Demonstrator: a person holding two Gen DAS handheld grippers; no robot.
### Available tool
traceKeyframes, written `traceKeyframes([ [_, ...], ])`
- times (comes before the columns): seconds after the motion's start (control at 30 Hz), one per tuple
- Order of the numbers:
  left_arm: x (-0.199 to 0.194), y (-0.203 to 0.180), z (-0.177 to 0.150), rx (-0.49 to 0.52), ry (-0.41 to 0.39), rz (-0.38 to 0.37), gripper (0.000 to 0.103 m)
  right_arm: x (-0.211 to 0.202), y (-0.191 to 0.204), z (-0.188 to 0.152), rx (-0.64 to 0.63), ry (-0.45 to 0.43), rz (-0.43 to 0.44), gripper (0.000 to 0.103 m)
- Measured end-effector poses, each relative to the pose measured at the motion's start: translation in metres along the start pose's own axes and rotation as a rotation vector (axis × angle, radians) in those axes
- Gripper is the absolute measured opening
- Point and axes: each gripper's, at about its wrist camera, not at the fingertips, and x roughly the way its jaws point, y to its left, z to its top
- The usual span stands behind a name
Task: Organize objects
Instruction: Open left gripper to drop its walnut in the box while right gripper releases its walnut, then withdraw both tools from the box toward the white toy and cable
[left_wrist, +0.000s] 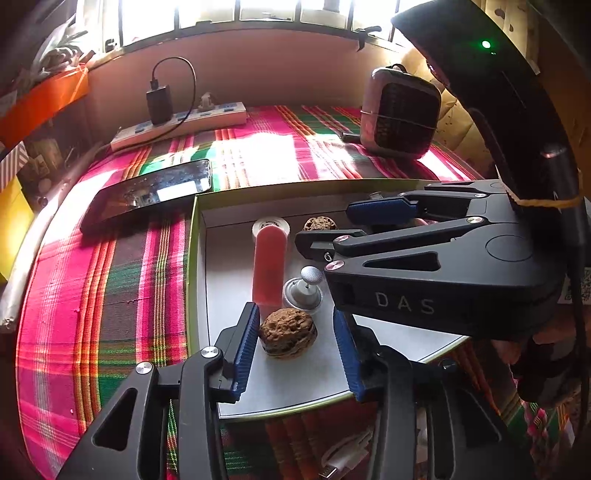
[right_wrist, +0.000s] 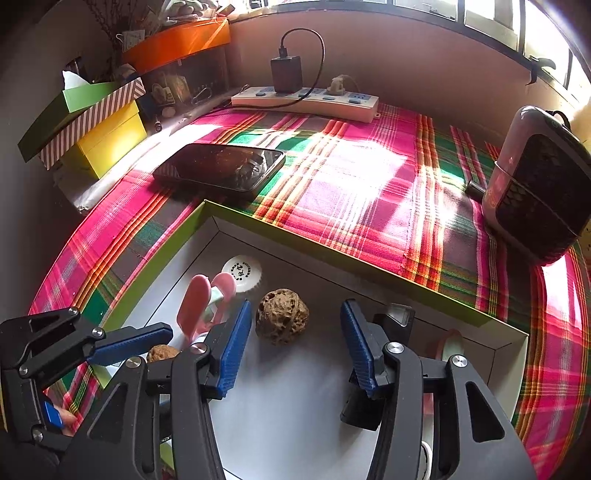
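Note:
A shallow green-rimmed box (left_wrist: 194, 236) (right_wrist: 155, 258) lies on the plaid cloth. In the left wrist view my open left gripper (left_wrist: 295, 345) straddles a walnut (left_wrist: 288, 332) on the box floor, not touching it. A pink tube (left_wrist: 269, 267), a grey knob (left_wrist: 306, 286), a white cap (left_wrist: 269, 223) and a second walnut (left_wrist: 320, 223) lie beyond. My right gripper (left_wrist: 328, 229) reaches in from the right. In the right wrist view the right gripper (right_wrist: 295, 332) is open, with the second walnut (right_wrist: 282, 315) just ahead between its fingers.
A black phone (left_wrist: 147, 192) (right_wrist: 221, 170) lies left of the box. A power strip with a charger (left_wrist: 177, 123) (right_wrist: 306, 99) sits by the back wall. A small heater (left_wrist: 400, 110) (right_wrist: 539, 184) stands at right. Stacked boxes (right_wrist: 96, 122) sit at left.

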Motion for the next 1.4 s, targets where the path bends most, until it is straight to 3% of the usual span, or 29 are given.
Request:
traceKeyframes([
  [0.7,-0.042,0.008,-0.018,-0.038,-0.068,0.008,0.045,-0.054,-0.001,-0.026,0.094,-0.118,-0.01,0.06],
  [1.17,-0.073,0.011,-0.047,-0.033,-0.107,-0.006,0.045,-0.095,0.014,-0.078,0.121,-0.195,-0.065,0.06],
  [1.4,-0.074,0.025,-0.063,-0.085,-0.095,-0.027,0.045,-0.101,0.031,-0.111,0.119,-0.194,-0.107,0.06],
])
